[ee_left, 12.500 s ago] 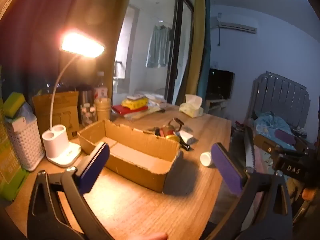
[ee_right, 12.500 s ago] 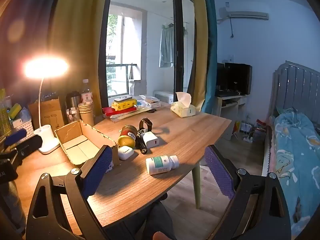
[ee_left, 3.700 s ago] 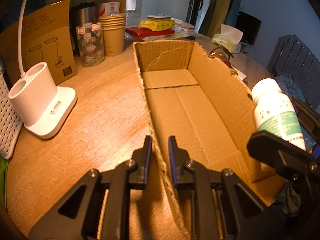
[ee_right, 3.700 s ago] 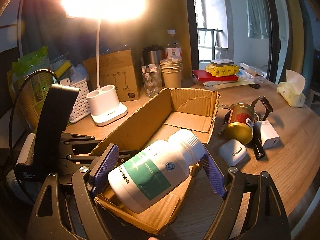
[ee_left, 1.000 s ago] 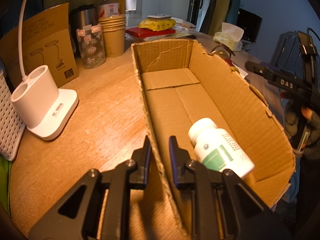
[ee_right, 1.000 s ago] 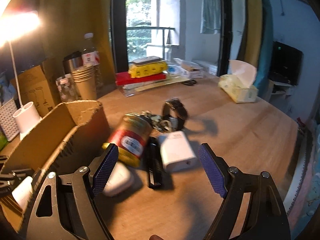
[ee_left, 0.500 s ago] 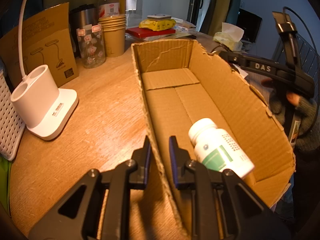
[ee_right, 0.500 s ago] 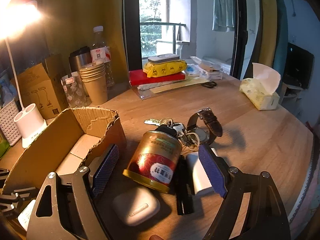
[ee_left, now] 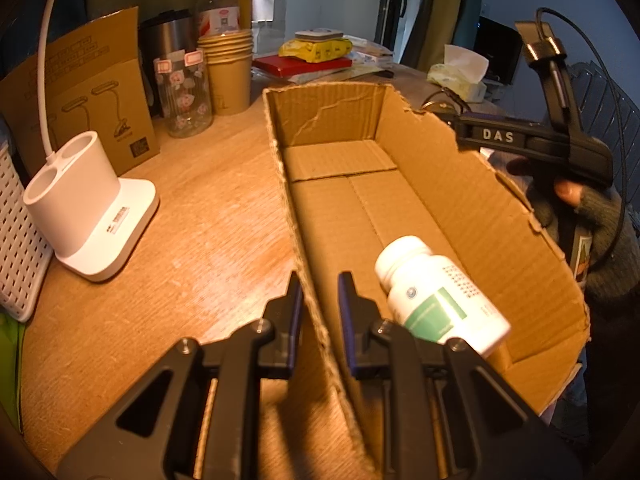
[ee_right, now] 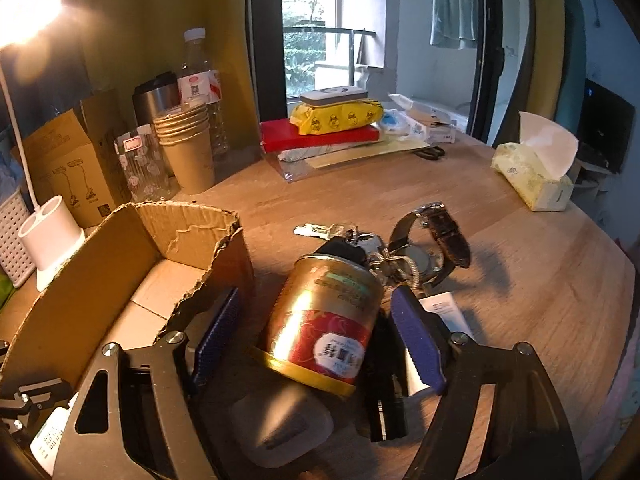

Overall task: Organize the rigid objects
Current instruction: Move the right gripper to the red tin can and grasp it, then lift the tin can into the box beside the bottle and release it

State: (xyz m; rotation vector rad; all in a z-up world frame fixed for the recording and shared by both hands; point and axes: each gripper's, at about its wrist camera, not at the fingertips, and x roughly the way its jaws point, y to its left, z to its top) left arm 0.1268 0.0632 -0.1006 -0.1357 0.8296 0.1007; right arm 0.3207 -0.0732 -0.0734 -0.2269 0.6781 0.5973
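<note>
Left hand-held gripper [ee_left: 318,304] is clamped tight on the box [ee_left: 460,184] wall at its near end, with the bottle [ee_left: 440,294] lying inside the box by that grip. Right hand-held gripper [ee_right: 316,332] straddles the tin [ee_right: 326,318] on the counter [ee_right: 520,280], jaws closing but pads not quite touching it.

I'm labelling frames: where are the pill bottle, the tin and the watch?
pill bottle [ee_left: 440,294], left wrist view, on its green label.
tin [ee_right: 324,320], right wrist view, on its side wall.
watch [ee_right: 448,232], right wrist view, on its strap.
</note>
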